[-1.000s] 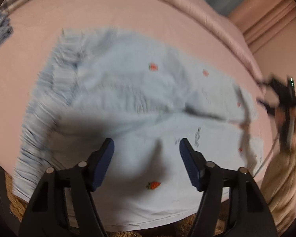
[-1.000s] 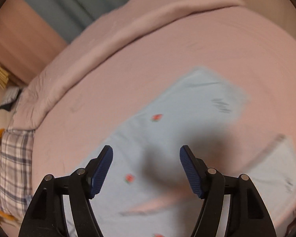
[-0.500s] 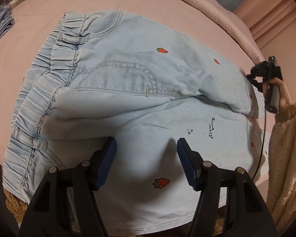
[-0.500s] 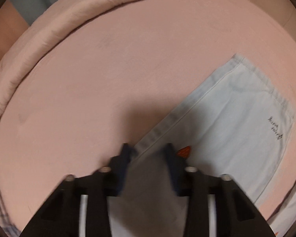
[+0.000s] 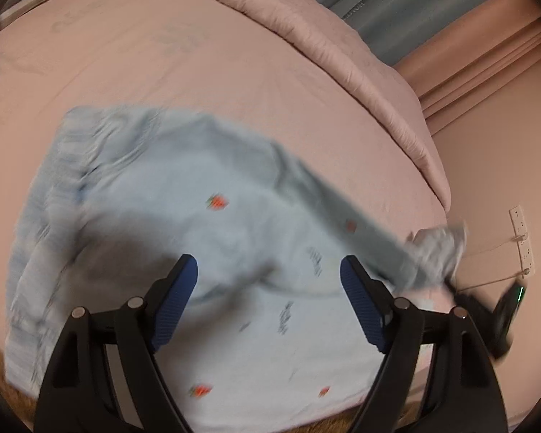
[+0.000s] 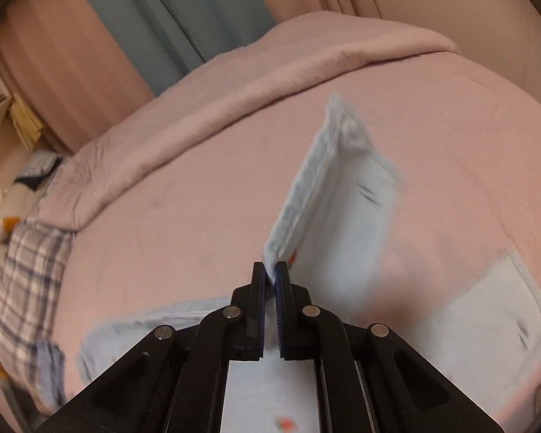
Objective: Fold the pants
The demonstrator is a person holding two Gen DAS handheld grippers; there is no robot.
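Light blue pants (image 5: 205, 223) with small red strawberries lie on the pink bed, waistband at the left. My left gripper (image 5: 268, 288) is open and empty, hovering above the near leg. My right gripper (image 6: 269, 278) is shut on the edge of the far leg (image 6: 335, 202) near its hem and holds it lifted off the bed. In the left wrist view that lifted leg end (image 5: 436, 252) hangs bunched at the right, with the right gripper (image 5: 497, 314) below it. The other leg (image 6: 494, 310) lies flat.
A rolled pink duvet (image 5: 342, 50) runs along the bed's far side. A plaid pillow (image 6: 21, 281) lies at the head. Curtains (image 6: 184, 18) hang behind. A wall socket with a cord (image 5: 521, 238) is at the right. The bed's near edge (image 5: 342, 422) is just below the pants.
My right gripper has shut on the far leg's edge and lifted it off the bed. The left gripper has pulled back and up, still open.
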